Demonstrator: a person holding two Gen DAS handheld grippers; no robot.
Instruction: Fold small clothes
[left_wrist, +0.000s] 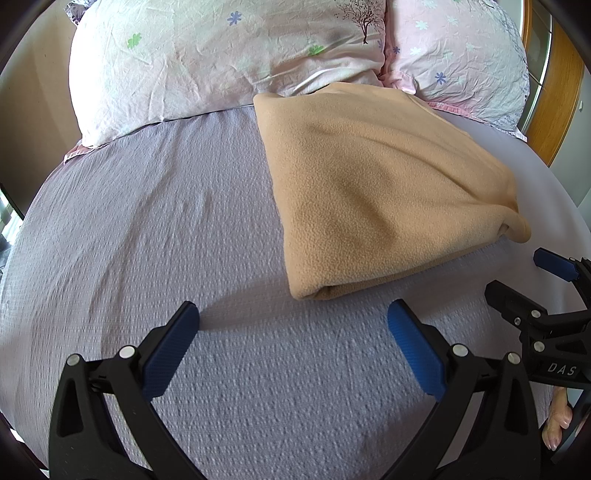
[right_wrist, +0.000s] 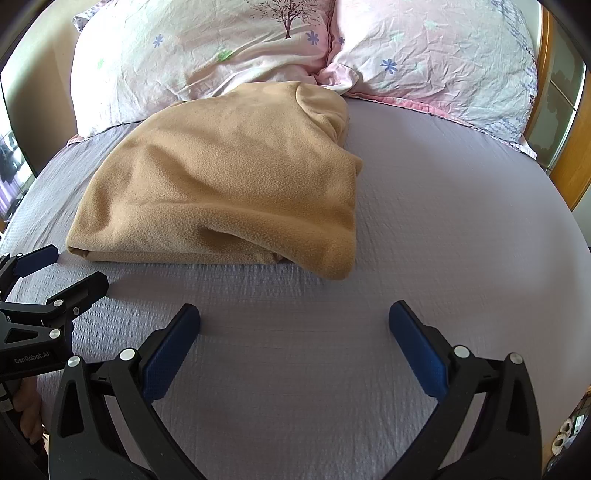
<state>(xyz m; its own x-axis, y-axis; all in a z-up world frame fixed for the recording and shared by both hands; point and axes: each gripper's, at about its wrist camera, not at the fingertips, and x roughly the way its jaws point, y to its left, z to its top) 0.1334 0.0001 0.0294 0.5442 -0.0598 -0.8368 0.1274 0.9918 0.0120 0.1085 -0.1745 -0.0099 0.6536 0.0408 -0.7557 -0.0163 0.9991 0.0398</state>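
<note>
A tan fleece garment (left_wrist: 380, 184) lies folded in a thick rectangle on the lilac bedsheet (left_wrist: 147, 229), its far end touching the pillows. It also shows in the right wrist view (right_wrist: 229, 177). My left gripper (left_wrist: 293, 314) is open and empty, hovering over the sheet just in front of the garment's near left corner. My right gripper (right_wrist: 294, 314) is open and empty, in front of the garment's near right corner. Each gripper shows at the edge of the other's view, the right one (left_wrist: 524, 273) and the left one (right_wrist: 62, 269), both open.
Two floral pillows (left_wrist: 221, 55) (left_wrist: 458, 55) lie along the head of the bed. A wooden headboard (left_wrist: 557, 92) stands at the far right. The sheet (right_wrist: 461, 221) stretches out to the right of the garment.
</note>
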